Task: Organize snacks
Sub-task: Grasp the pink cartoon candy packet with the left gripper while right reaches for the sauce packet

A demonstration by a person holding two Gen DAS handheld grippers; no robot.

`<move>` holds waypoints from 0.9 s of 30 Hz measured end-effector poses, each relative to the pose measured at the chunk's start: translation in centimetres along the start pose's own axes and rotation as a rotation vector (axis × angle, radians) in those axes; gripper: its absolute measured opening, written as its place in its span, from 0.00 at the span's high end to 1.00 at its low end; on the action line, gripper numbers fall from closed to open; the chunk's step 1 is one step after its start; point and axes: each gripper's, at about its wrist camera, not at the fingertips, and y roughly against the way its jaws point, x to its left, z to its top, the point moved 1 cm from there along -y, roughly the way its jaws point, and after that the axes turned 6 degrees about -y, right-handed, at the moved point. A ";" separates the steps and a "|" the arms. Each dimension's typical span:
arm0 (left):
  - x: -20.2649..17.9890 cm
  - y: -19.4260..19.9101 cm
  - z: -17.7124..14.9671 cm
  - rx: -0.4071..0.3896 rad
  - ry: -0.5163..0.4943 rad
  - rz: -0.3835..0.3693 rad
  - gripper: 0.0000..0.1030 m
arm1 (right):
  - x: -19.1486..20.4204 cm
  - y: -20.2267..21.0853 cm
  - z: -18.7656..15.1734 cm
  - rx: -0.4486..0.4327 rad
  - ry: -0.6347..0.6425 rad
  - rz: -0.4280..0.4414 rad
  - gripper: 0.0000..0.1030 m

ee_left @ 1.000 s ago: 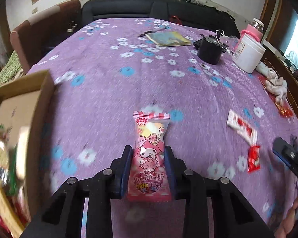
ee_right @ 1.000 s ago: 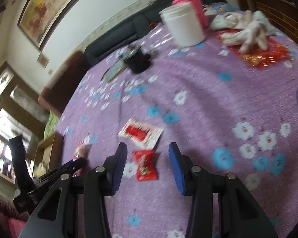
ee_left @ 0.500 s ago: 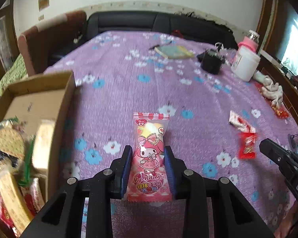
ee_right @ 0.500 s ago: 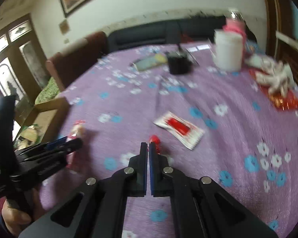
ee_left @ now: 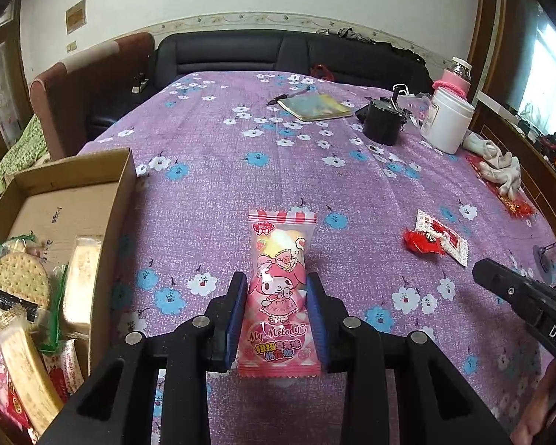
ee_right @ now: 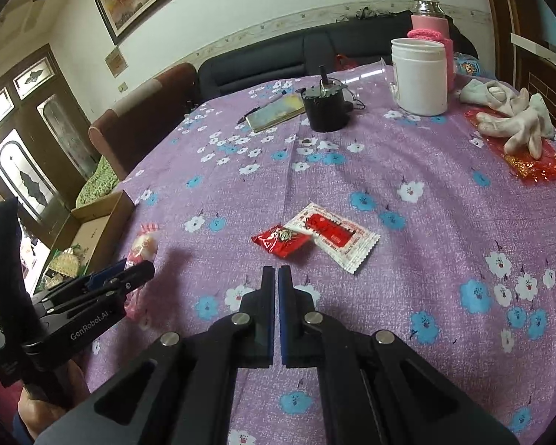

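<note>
- Left gripper clamped on pink candy pack, above the tablecloth, right of snack box.
- Right gripper closed, empty.
- Red candy and white packet lie just ahead of it.

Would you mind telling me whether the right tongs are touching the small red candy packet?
Apart. In the right wrist view the right tongs are shut and empty, with bare tablecloth between their tips and the red candy packet.
</note>
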 end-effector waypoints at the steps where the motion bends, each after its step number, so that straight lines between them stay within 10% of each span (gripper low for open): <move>1: 0.0 -0.1 0.0 0.002 0.002 0.005 0.67 | -0.2 0.2 0.1 -0.011 -0.008 0.003 0.99; 9: -0.2 -1.1 -0.3 0.032 -0.019 0.004 0.67 | -1.6 -0.5 1.9 0.046 0.008 -0.102 0.89; 13: 0.1 -1.3 -0.3 0.037 -0.017 0.000 0.68 | -1.7 -2.7 3.7 0.124 0.118 -0.131 0.52; 21: 0.7 -1.4 -0.1 0.045 0.004 -0.010 0.68 | -2.3 -6.2 4.1 0.202 0.332 -0.166 0.54; 27: 0.5 -1.5 -0.1 0.047 -0.005 -0.011 0.67 | 0.7 -5.9 2.1 0.206 0.365 -0.156 0.90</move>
